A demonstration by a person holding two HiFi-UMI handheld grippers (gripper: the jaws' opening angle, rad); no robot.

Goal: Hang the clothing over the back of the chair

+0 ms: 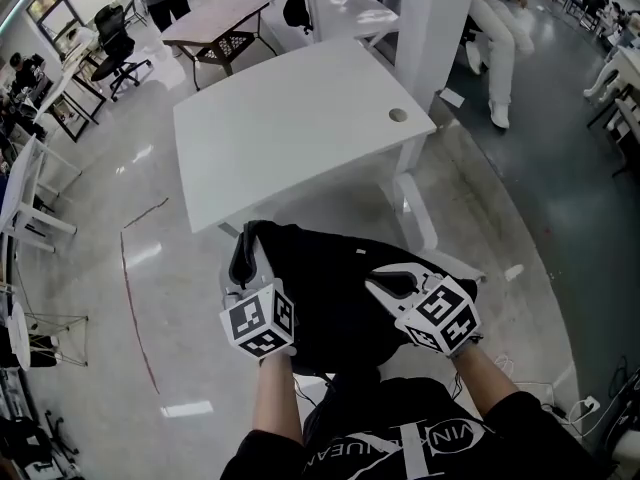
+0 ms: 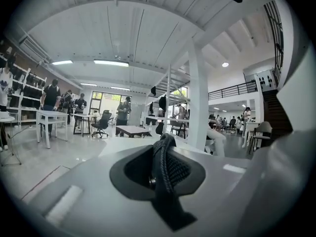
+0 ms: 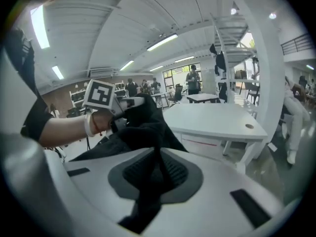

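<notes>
Clothing (image 1: 340,293), black, held up between two grippers, just in front of a white table (image 1: 290,118). Left gripper (image 1: 243,256): jaws pinched on a ridged edge of the fabric. Right gripper (image 1: 392,282): jaws clamped on a fold of the same cloth, which hangs bunched between the two.

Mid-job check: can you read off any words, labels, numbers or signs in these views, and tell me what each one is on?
"VIN": white print on the person's black shirt, right part, cut off by a fold.
"UEAN": white print on the same shirt, lower left, its start hidden.
Small white mark on the black garment: too small to read.
Marker cubes: square patterns only, no words.
</notes>
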